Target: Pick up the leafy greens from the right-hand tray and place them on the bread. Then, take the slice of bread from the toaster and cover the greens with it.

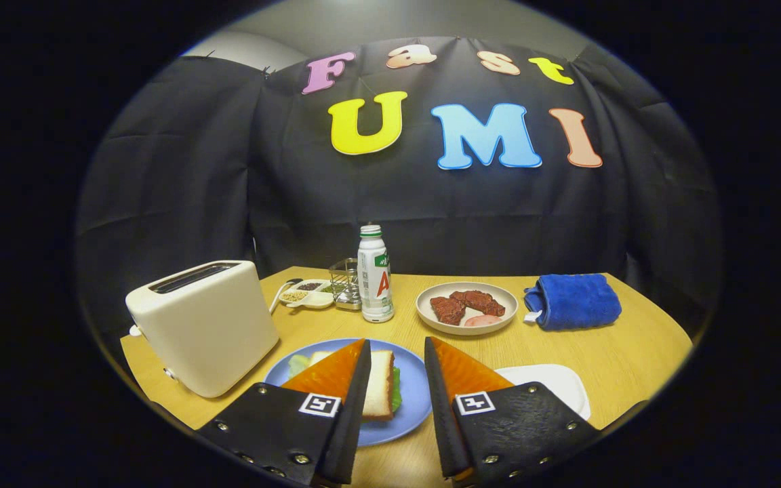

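Note:
A blue plate point(412, 400) lies just ahead of my fingers on the wooden table. On it rests a bread slice point(379, 384) with leafy greens point(396, 396) peeking out beneath its edges, partly hidden behind my left finger. My gripper point(396, 347) hovers above the plate, open, with nothing between the fingers. The cream toaster point(204, 325) stands left of the plate, and no bread rises above its slot. A white tray point(556, 386) lies to the right, partly behind my right finger, and its visible part is bare.
Beyond the blue plate stand a white bottle point(375, 274), a small wire basket point(344, 283) and a white divided dish of seeds point(309, 293). A beige plate with meat pieces point(466, 307) sits right of the bottle. A folded blue towel point(573, 301) lies far right.

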Action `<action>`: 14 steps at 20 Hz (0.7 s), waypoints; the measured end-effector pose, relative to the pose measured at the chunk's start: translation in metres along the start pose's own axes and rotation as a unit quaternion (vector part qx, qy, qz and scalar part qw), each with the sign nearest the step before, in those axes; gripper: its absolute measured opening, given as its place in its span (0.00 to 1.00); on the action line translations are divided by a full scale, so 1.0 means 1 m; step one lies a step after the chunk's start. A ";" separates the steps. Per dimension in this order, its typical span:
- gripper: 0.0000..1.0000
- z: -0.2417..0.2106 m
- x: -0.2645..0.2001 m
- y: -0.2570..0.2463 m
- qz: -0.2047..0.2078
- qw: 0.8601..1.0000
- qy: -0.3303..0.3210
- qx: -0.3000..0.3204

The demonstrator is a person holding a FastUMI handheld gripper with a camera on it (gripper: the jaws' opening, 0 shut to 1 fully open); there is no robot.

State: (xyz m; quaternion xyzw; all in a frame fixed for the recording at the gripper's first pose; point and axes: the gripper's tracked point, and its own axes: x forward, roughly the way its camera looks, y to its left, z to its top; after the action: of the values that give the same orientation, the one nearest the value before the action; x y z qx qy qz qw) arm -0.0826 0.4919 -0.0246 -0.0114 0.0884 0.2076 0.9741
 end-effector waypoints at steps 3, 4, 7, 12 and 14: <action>0.47 0.008 -0.020 -0.027 -0.012 1.000 -0.006 -0.002; 0.47 0.009 -0.026 -0.035 -0.016 1.000 -0.008 0.000; 0.47 0.014 -0.043 -0.065 -0.035 0.999 -0.023 0.002; 0.47 0.021 -0.072 -0.110 -0.047 0.998 -0.048 -0.010; 0.47 0.026 -0.090 -0.138 -0.061 0.996 -0.060 -0.024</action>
State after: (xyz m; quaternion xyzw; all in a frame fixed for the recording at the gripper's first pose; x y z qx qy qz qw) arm -0.1028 0.3309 0.0149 -0.0278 0.0243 0.1502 0.9880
